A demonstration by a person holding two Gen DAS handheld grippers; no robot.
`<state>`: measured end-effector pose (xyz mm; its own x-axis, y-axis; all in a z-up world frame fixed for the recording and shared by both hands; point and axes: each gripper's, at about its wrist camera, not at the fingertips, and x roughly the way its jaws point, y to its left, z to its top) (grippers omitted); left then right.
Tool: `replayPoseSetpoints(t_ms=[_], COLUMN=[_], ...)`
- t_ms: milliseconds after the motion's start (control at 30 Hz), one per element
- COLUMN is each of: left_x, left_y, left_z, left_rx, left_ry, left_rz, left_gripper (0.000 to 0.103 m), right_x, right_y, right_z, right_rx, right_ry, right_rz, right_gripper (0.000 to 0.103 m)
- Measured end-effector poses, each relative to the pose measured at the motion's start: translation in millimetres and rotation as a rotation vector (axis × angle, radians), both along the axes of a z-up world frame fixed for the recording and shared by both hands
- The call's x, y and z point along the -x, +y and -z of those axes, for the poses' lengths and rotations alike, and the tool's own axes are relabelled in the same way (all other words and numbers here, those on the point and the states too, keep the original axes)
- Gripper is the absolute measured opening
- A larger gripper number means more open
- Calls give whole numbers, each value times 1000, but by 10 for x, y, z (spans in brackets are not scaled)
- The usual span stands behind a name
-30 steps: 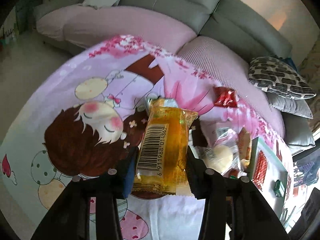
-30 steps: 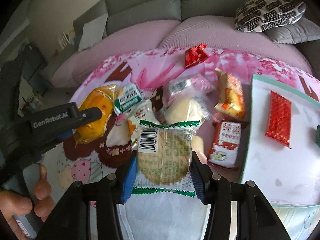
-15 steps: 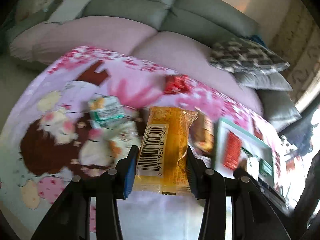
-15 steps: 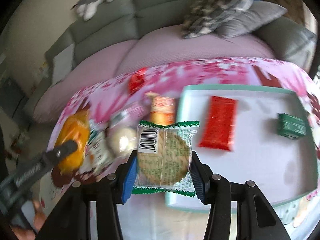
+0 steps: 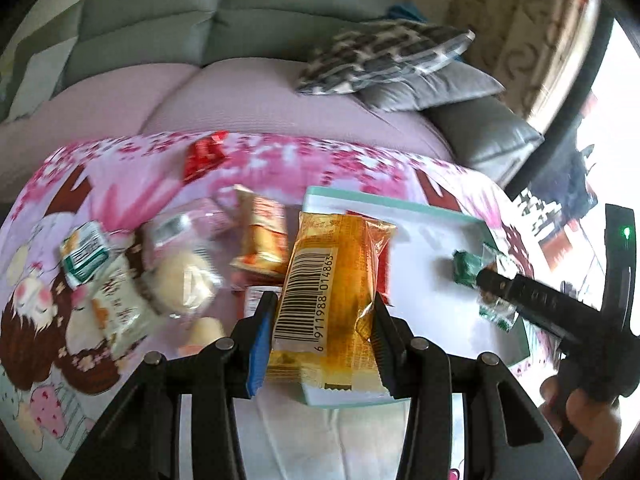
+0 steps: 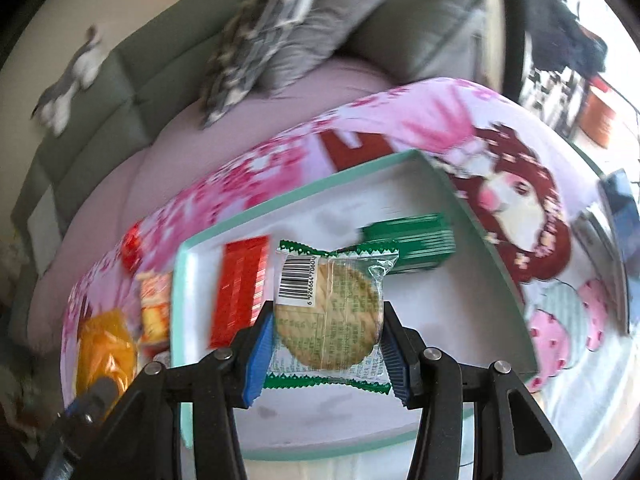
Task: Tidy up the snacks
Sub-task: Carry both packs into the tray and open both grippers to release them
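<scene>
Snacks are being carried for sorting: an orange packet (image 5: pixel 324 300) is pinched in the left claw (image 5: pixel 320 336) at lower centre, a biscuit packet (image 6: pixel 330 312) in the right claw (image 6: pixel 326 354) above the tray (image 6: pixel 472 216).

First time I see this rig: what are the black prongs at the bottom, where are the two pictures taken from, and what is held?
No robot here: a person holds a two-finger tool in each hand, with a fisheye camera on each looking along its fingers. The left view shows the left tool shut on an orange pack. The right view shows the right tool shut on a cookie pack above the tray. In the tray lie a red pack and a green pack. More snacks sit on the pink cloth beside it.
</scene>
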<state>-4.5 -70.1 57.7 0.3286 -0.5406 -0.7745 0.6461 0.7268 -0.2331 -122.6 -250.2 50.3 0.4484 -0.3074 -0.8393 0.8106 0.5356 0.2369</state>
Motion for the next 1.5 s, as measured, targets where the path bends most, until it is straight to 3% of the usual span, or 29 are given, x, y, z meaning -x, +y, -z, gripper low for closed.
replayPoseSetpoints(t_ms=[233, 467, 767, 1233, 1333, 1467, 1500], left_x=[136, 172, 300, 297, 298, 303, 296], left_y=[-262, -471, -684, -745, -744, -753, -761], left_z=[54, 224, 540, 796, 822, 841, 846], left_rx=[-41, -103, -213, -267, -276, -285, -286], left_ry=[-39, -47, -23, 66, 74, 81, 81], left_rz=[61, 101, 160, 169, 166, 165, 162], left_gripper=[46, 46, 46, 47, 51, 71, 74], right_x=[195, 115, 67, -3, -18, -42, -50], right_y=[-153, -145, -234, -213, -209, -218, -219], right_z=[-10, 142, 511, 573, 582, 600, 608], right_rx=[9, -22, -99, -77, -69, -65, -63], right_ry=[13, 51, 138, 192, 197, 198, 204], right_rz=[69, 36, 36, 20, 16, -2, -4], right_gripper=[52, 52, 52, 54, 60, 68, 74])
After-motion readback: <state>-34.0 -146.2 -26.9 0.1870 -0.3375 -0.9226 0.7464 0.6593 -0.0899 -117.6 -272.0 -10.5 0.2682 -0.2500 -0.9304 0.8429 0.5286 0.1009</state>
